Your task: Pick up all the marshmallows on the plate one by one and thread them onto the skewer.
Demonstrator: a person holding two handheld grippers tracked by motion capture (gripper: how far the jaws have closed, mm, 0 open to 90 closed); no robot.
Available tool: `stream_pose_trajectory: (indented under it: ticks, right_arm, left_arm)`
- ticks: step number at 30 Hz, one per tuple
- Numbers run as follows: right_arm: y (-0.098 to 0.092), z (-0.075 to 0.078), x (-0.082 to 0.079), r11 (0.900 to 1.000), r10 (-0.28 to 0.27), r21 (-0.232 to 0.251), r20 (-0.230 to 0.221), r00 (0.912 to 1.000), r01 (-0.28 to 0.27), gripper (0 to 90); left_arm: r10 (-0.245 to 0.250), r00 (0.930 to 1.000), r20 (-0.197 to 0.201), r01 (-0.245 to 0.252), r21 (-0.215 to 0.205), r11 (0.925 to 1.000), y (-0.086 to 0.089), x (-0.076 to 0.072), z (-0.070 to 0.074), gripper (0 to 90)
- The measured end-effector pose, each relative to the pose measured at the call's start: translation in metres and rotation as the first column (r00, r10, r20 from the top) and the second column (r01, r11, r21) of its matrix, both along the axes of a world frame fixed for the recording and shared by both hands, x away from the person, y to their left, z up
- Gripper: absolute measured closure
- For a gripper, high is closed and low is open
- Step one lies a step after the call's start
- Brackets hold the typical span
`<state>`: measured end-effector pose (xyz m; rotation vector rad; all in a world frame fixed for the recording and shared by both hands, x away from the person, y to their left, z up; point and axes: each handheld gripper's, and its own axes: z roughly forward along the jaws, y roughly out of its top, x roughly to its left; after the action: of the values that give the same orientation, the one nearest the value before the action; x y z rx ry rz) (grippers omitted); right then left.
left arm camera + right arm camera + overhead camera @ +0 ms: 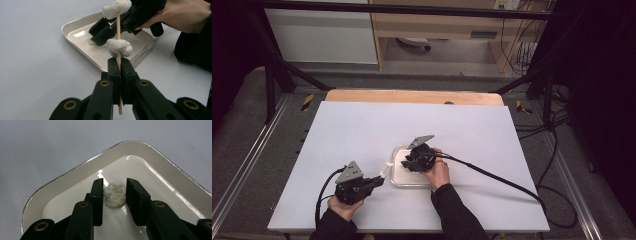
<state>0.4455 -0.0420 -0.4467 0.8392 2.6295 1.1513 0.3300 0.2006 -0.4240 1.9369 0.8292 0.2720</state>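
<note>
**Holding a skewer beside a tray of white lumps**

Gripping a thin wooden skewer (pixel 119 37), the left claw (pixel 119 65) has its jaws pressed together on the stick, which stands roughly upright in the left gripper view, its lower end poking out beneath the jaws. Two white, fluffy lumps are threaded on it: one (pixel 120 47) just above the jaw tips, another (pixel 117 8) near the top. In the high view this claw (pixel 381 178) sits at the near left of the white surface (pixel 362 125), just beside the tray's left edge, with a hand (pixel 343 207) behind it.

Just beyond, a single shallow white tray (pixel 75 173) with rounded corners and a thin metallic rim lies near the middle of the surface. The right claw (pixel 115 190) reaches down into it, jaws spread, with a third white lump (pixel 115 194) lying on the tray floor between them; whether the jaws touch it I cannot tell. The other hand (pixel 438 170) holds that claw (pixel 408 162) over the tray.

Count: two claws, one skewer, three lumps, one tray. No readable writing appears on any of them.

Farther out, the surface is open on all sides of the tray, especially toward the far edge, where a wooden strip (pixel 412 96) shows. Black cables (pixel 492 176) trail off to the right.
</note>
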Motion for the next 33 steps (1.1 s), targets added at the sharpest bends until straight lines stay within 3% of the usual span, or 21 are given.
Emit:
stream_pose_trajectory:
  ticks: [16, 23, 28, 33]
  right_arm:
    - [-0.014, 0.030, -0.010, 0.998, 0.007, 0.065, -0.012, 0.9999, -0.007, 69.2]
    - [-0.029, 0.040, -0.018, 0.992, 0.018, 0.127, -0.021, 0.9996, -0.016, 69.3]
    - [-0.044, 0.047, -0.026, 0.982, 0.020, 0.188, -0.025, 0.9995, -0.015, 69.1]
    - [-0.058, 0.056, -0.034, 0.964, 0.021, 0.267, -0.021, 0.9996, -0.014, 68.6]
  left_arm:
    - [-0.002, 1.0000, 0.003, 0.002, 0.001, 1.0000, -0.001, -0.001, 0.001, 88.2]
    - [-0.011, 0.9999, 0.006, 0.011, 0.005, 0.9999, -0.002, -0.002, 0.001, 88.2]
    - [-0.020, 0.9998, 0.006, 0.020, 0.008, 0.9998, -0.004, -0.003, 0.001, 88.2]
    - [-0.028, 0.9996, 0.007, 0.028, 0.009, 0.9996, -0.006, -0.003, 0.001, 88.2]
